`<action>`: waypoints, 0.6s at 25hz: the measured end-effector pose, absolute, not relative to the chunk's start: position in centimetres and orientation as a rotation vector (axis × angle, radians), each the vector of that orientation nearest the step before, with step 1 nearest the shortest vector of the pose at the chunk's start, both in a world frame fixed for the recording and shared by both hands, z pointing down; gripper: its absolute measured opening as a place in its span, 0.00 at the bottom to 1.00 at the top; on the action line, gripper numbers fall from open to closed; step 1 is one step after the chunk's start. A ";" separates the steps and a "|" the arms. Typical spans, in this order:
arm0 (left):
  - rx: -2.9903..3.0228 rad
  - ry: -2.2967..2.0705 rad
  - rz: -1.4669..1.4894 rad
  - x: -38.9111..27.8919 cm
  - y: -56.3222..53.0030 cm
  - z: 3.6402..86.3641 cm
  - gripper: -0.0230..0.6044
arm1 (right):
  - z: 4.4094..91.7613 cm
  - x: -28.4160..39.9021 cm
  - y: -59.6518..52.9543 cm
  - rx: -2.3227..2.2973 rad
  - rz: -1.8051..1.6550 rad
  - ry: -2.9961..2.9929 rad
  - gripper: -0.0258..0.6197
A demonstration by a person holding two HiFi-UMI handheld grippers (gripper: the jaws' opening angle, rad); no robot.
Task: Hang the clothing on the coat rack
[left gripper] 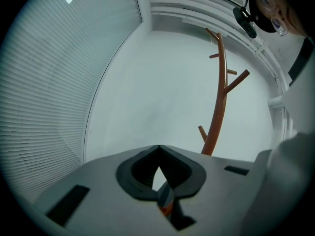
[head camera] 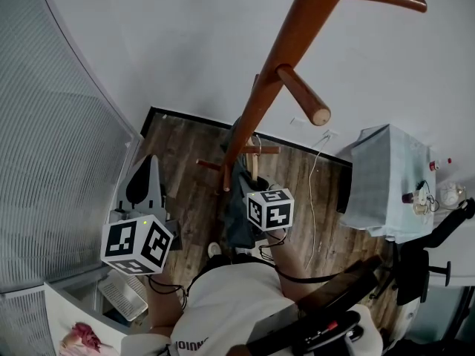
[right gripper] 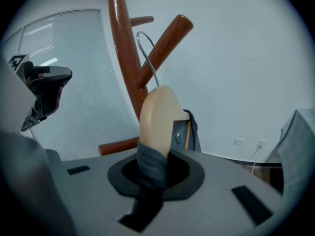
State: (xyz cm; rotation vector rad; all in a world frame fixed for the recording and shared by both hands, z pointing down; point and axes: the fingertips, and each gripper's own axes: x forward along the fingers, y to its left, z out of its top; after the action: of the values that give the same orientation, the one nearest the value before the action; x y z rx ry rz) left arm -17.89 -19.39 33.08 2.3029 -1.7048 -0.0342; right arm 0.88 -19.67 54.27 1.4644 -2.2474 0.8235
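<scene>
Pinches in the right claw (right gripper: 153, 159) the grey clothing (right gripper: 149, 171) draped over a pale wooden hanger (right gripper: 157, 117), jaws pressed onto both. Shows the hanger's wire hook (right gripper: 147, 53) up beside a peg (right gripper: 165, 45) of the brown coat rack (right gripper: 123, 58). Holds the left claw (left gripper: 158, 151) closed and empty, aimed at the white wall (left gripper: 162, 82).

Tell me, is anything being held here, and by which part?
The right gripper clamps a wooden hanger by its near arm, through the grey clothing draped over it. The left gripper is shut and holds nothing.
</scene>
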 end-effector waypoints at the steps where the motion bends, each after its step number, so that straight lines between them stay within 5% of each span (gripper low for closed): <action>1: 2.302 -1.705 -0.035 -17.9 -19.4 33.1 0.06 | 54.4 0.9 -19.7 1.463 0.823 -2.244 0.13; 15: 2.287 -1.714 -0.024 -18.5 -20.1 33.5 0.06 | 55.4 -0.1 -20.0 1.426 0.841 -2.227 0.12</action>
State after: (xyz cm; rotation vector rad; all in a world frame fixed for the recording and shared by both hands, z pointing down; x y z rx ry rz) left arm -18.47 -20.13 33.48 2.2873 -1.7142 -0.0238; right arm -0.07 -20.01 55.41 1.4261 -2.2270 0.8410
